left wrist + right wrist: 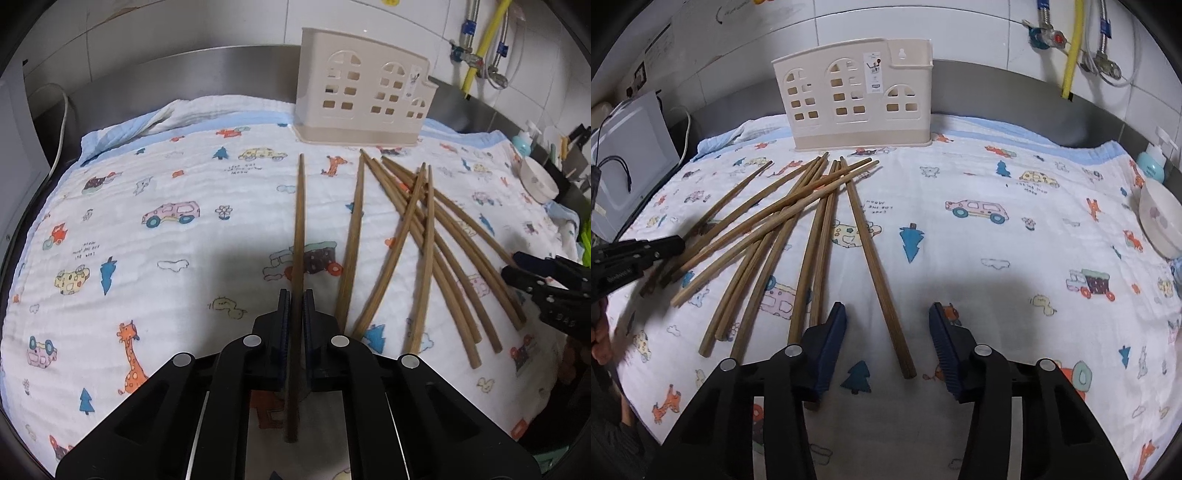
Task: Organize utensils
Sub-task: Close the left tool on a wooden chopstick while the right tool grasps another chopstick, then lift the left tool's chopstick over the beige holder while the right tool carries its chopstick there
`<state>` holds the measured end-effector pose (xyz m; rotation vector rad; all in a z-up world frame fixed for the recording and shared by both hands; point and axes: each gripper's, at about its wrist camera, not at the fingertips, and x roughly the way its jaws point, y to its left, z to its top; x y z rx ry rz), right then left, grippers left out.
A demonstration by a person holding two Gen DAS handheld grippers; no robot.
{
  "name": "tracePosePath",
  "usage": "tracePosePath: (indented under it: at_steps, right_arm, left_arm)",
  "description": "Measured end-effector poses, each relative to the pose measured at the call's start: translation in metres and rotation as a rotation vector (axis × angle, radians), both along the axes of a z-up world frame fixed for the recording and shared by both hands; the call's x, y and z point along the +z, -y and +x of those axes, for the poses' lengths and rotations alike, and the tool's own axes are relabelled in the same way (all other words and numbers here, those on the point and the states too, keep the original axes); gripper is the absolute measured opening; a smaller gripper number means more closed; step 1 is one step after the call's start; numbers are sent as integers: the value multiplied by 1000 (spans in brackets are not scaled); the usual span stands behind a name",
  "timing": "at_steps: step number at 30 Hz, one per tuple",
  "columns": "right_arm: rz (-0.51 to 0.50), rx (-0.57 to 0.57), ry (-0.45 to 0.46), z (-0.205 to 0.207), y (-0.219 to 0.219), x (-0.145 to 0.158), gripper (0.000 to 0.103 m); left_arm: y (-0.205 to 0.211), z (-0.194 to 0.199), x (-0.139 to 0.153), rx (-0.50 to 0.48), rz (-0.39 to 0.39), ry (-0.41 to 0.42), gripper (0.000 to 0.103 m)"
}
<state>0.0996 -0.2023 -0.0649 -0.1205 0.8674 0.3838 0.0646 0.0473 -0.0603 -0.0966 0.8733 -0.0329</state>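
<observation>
My left gripper (pixel 295 301) is shut on one wooden chopstick (pixel 299 229) that points away toward the cream utensil holder (pixel 364 92). Several more chopsticks (pixel 424 243) lie fanned on the printed cloth to its right. In the right wrist view my right gripper (pixel 888 317) is open, low over the cloth, with one chopstick (pixel 873 254) lying between its fingers. The pile (pixel 775 236) lies to its left, and the holder (pixel 855 99) stands upright at the back. The left gripper (pixel 639 254) shows at the left edge, the right gripper (pixel 532 280) at the right edge.
A cartoon-print cloth (pixel 1015 258) covers the counter. A white bowl (pixel 1161 221) and a blue bottle (pixel 1150 166) sit at the right edge. A white appliance with cables (pixel 624 162) stands at the left. Pipes (pixel 1071 48) run on the tiled wall.
</observation>
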Motion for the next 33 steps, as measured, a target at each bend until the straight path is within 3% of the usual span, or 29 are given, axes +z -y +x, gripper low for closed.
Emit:
tracePosePath:
  at_steps: [4,8,17,33]
  right_arm:
    - [-20,2,18,-1,0,-1,33]
    - [-27,6,24,-3,0,0,12]
    - [-2,12,77,-16,4,21,7]
    - [94,34,262,-19,25,122,6]
  left_arm:
    - [3,-3,8,-17,5,24,5]
    - [1,-6,13,-21,-11,42,5]
    - [-5,-14,15,-17,-26,59,5]
    - [-11,-22,67,0,-66,184,5]
